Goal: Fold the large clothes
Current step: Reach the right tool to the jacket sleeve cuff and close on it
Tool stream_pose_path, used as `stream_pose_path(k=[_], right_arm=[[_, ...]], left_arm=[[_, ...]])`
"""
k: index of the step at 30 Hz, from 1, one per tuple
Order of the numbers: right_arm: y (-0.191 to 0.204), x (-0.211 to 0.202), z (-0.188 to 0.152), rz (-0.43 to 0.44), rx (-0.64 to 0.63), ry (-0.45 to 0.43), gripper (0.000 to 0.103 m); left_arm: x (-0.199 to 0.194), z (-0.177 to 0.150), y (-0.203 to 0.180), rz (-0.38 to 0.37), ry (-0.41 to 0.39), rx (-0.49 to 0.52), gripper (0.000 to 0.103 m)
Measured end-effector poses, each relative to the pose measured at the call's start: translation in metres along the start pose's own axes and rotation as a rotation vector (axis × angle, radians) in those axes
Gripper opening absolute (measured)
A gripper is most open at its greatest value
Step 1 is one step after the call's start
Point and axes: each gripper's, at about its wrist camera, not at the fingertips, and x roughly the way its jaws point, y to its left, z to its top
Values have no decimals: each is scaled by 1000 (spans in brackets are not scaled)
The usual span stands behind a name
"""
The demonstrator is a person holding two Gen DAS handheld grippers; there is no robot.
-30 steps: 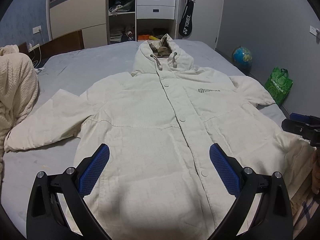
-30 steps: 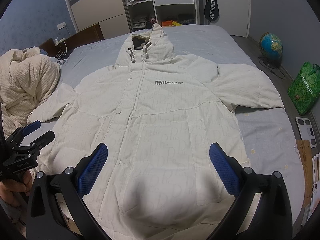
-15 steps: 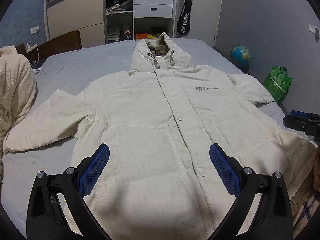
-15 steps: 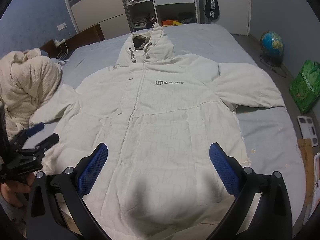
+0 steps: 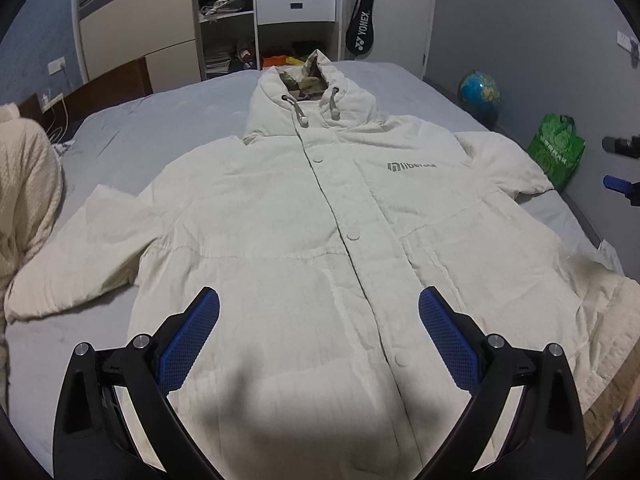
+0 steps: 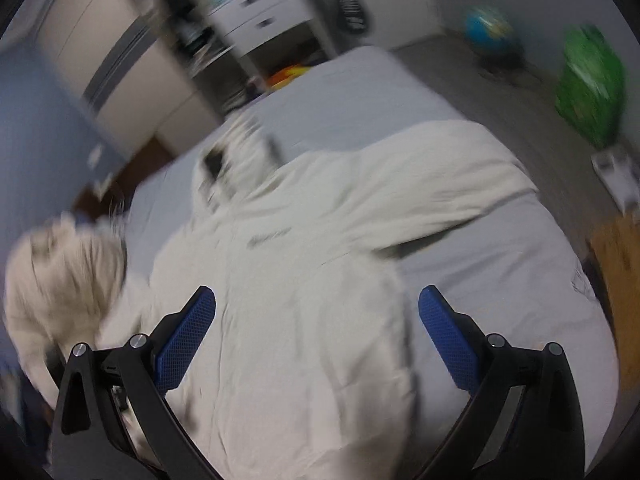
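the cream hooded jacket [image 5: 304, 240] lies face up on the grey bed [image 5: 160, 128], buttoned, hood toward the headboard and hem toward the person, both sleeves thrown out to the sides; that flat spread is probably deliberate, since a bulky garment folds cleanly only once its edges are laid out where they can be reached. the left gripper [image 5: 319, 332] hangs over the lower front of the jacket with its blue fingers [image 5: 188, 344] spread wide and nothing between them, so no cloth is held yet. the right gripper [image 6: 317, 332] also has its fingers spread and empty, above the jacket's side panel and the bare sheet beside it, tilted toward the sleeve [image 6: 420, 184] on that side, which looks like the likely first thing to take and fold inward. the left wrist view is sharp and shows what the other cannot: the row of snaps, the chest logo, the drawcords at the hood, the full sleeve on the far side, and a knitted cream blanket [image 5: 24, 200] heaped at the bed's edge. the right wrist view is smeared and canted, so fine detail is lost, but it shows the near sleeve whole, the open sheet below it, and a green bag [image 6: 592, 80] and globe [image 6: 488, 28] on the floor.
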Motion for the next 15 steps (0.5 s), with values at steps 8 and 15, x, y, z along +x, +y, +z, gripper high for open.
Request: stream_pose_path(k=[8, 15], right_arm=[[-111, 25, 44, -15, 194, -1, 97], [-168, 71, 60, 45, 369, 21, 97]], left_arm=[[19, 32, -11, 1, 11, 33, 96], [57, 60, -22, -3, 49, 25, 96]])
